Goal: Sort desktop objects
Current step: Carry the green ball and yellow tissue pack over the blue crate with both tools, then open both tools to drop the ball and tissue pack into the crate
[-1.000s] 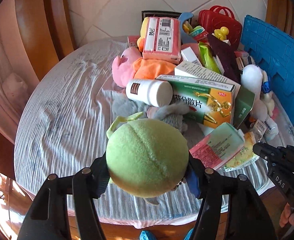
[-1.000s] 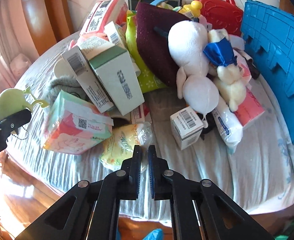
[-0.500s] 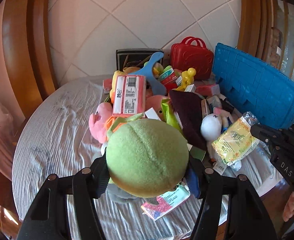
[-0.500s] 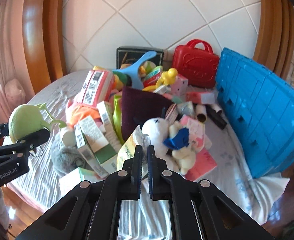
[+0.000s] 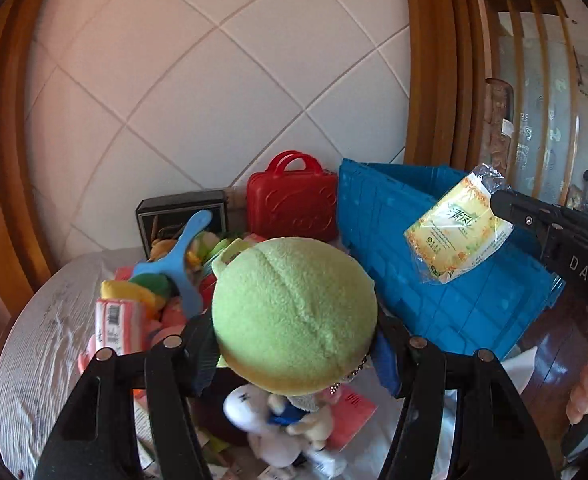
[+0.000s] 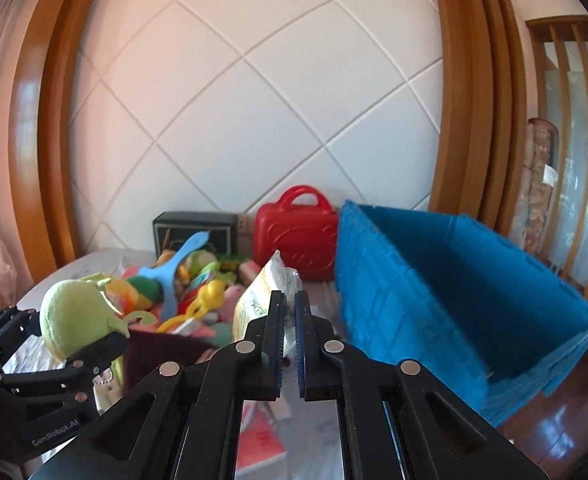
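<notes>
White diagonal-tiled wall backs the cluttered table (image 5: 41,344). Blue crate (image 6: 446,288) stands right of the clutter. Left gripper (image 5: 294,344) clamps the green plush (image 5: 294,316) beside the crate; right gripper (image 6: 289,320) pinches the yellow packet (image 5: 460,236) over it.

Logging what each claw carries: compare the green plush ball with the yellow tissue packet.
The green plush ball is round and fuzzy; the yellow tissue packet is flat, glossy and printed. The ball fills the left claw from finger to finger; the packet is pinched only at one edge by the right claw and hangs beyond it. Both are held off the table, near the blue crate.
</notes>
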Motion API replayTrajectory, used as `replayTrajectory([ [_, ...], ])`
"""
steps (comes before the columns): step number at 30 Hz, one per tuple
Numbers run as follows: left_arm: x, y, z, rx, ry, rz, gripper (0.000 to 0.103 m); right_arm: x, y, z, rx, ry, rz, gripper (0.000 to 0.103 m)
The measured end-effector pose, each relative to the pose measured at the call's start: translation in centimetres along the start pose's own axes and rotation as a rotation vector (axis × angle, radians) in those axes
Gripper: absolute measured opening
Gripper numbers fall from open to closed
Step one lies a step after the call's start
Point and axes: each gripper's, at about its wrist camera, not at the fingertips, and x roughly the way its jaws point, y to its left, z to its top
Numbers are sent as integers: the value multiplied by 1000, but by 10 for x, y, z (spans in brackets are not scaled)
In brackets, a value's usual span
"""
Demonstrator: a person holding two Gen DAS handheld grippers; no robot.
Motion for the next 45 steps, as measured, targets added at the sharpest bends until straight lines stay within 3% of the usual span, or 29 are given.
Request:
replayTrajectory([
  [8, 53, -158, 69, 64, -48, -99, 62, 1, -168, 35, 25, -81, -146, 5],
  [12, 80, -224, 84, 103, -19, -149, 62, 7, -238, 34, 35, -74, -225, 5],
  [17, 102, -280, 92, 130, 32, -209, 62, 19, -301, 24, 45, -32, -299, 5],
  [24, 141, -314, 98, 119, 161, -210, 62, 47, -353, 15, 55, 51, -331, 5],
  [33, 160, -321, 98, 90, 270, -158, 68, 65, -360, 21, 21, 132, -362, 6],
  [35, 162, -323, 97, 94, 281, -148, 73, 67, -362, 21, 20, 144, -363, 6],
  [38, 162, -325, 95, 90, 284, -142, 80, 70, -363, 18, 17, 161, -378, 17],
  [42, 163, -328, 93, 108, 294, -148, 81, 68, -370, 15, 37, 161, -377, 58],
  [45, 161, -328, 89, 111, 295, -153, 80, 62, -371, 13, 34, 150, -381, 75],
])
